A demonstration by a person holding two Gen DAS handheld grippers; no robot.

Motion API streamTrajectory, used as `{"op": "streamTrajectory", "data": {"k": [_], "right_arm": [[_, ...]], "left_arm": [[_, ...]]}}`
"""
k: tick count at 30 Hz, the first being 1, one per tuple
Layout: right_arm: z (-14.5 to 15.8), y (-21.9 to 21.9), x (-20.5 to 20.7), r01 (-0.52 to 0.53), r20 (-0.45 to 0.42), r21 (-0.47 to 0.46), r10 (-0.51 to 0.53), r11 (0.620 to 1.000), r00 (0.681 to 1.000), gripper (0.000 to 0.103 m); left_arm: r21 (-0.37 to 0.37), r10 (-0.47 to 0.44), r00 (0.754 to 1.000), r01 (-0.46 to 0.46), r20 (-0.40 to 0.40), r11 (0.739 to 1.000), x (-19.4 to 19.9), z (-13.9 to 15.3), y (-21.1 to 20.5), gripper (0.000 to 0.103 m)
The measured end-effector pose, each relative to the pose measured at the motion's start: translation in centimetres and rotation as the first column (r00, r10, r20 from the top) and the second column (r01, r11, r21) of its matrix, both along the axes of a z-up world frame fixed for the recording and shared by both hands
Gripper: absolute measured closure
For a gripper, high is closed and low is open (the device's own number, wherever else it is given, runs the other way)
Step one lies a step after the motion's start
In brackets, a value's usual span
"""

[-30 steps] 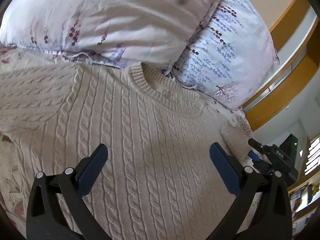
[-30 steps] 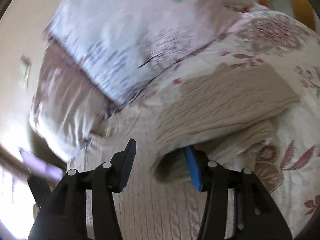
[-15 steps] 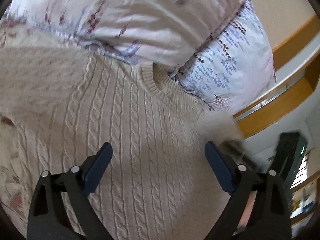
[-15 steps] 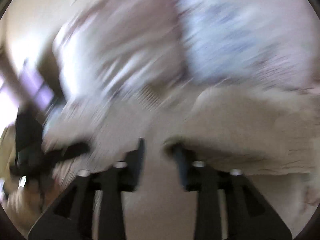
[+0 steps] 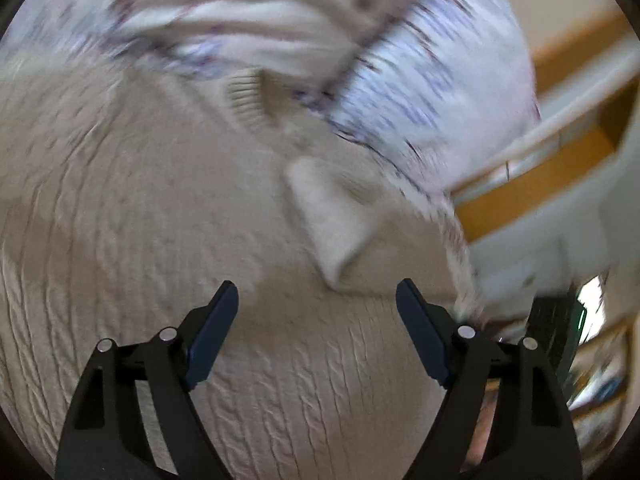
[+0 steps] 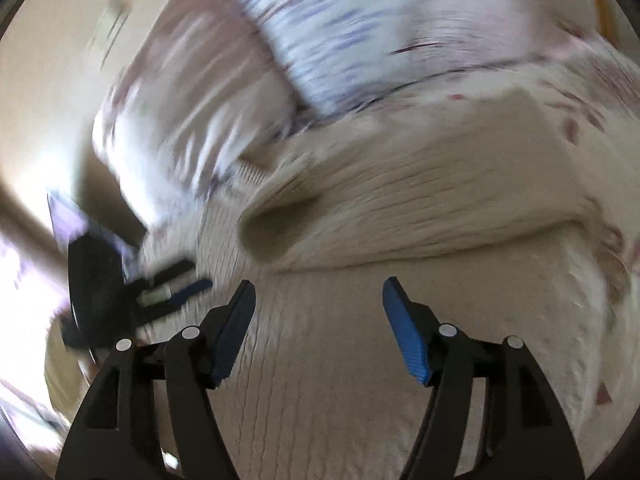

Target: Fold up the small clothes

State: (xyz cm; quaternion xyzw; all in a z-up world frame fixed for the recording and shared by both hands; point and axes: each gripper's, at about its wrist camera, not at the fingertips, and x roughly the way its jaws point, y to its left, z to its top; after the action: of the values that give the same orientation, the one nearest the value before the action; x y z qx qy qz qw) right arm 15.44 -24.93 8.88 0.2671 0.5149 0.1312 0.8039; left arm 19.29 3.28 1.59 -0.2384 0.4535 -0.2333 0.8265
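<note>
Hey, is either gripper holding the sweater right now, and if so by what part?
Neither. The left gripper and right gripper both stand open above the sweater, with nothing between their fingers.

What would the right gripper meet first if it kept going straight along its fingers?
Probably the folded-over sleeve of the cream cable-knit sweater, whose open cuff lies just ahead of the right gripper; motion blur leaves depth uncertain.
</note>
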Motion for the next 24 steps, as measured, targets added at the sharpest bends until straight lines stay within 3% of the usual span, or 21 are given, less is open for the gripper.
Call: {"op": "streamTrajectory", "data": {"k": [3, 6, 9, 10, 14, 20, 24], "right_arm": [[-0.4, -2.3, 0.6, 0.101, 0.004, 0.073, -0.102, 0.992, 0.995, 0.035], [-1.6, -3.0, 1.6, 0.154, -0.020, 0.102, -0.153, 0.983, 0.988, 0.035], [-2.7, -3.7, 1.9, 0.184, -0.062, 0.095, -0.179, 0.978, 0.982, 0.035], [-2.8, -4.0, 1.6, 0.188, -0.068, 0.107, -0.182, 0.976, 0.981, 0.035], [-2.1, -6.0, 0.3, 0.227, -0.053, 0.143, -0.222, 0.963, 0.974, 0.035], [-3.7, -7.5, 0.1, 0.305, -0.128, 0.173, -0.285, 0.937, 0.950, 0.036], [-5.1, -8.4, 0.7, 0.364, -0.131, 0.156, -0.346, 0.918, 0.929, 0.047]], "left_arm": [[0.166, -0.053, 0.995, 0.039, 0.080, 0.985, -0.2, 1.1, -3.3, 0.023], [0.334, -0.051, 0.987, -0.003, 0.154, 0.943, 1.0, 1.3, -6.1, 0.025], [0.470, -0.030, 0.983, -0.059, 0.180, 0.881, 2.4, 0.9, -6.8, 0.042], [0.473, -0.003, 0.986, -0.077, 0.166, 0.878, 3.0, 0.7, -6.0, 0.044], [0.325, 0.113, 0.990, -0.133, 0.081, 0.936, 4.0, -0.3, -1.4, 0.045], [0.178, 0.200, 0.980, -0.197, -0.002, 0.964, 4.0, -1.5, 2.6, 0.054], [0.052, 0.230, 0.972, -0.227, -0.055, 0.972, 4.2, -2.0, 4.4, 0.061]]}}
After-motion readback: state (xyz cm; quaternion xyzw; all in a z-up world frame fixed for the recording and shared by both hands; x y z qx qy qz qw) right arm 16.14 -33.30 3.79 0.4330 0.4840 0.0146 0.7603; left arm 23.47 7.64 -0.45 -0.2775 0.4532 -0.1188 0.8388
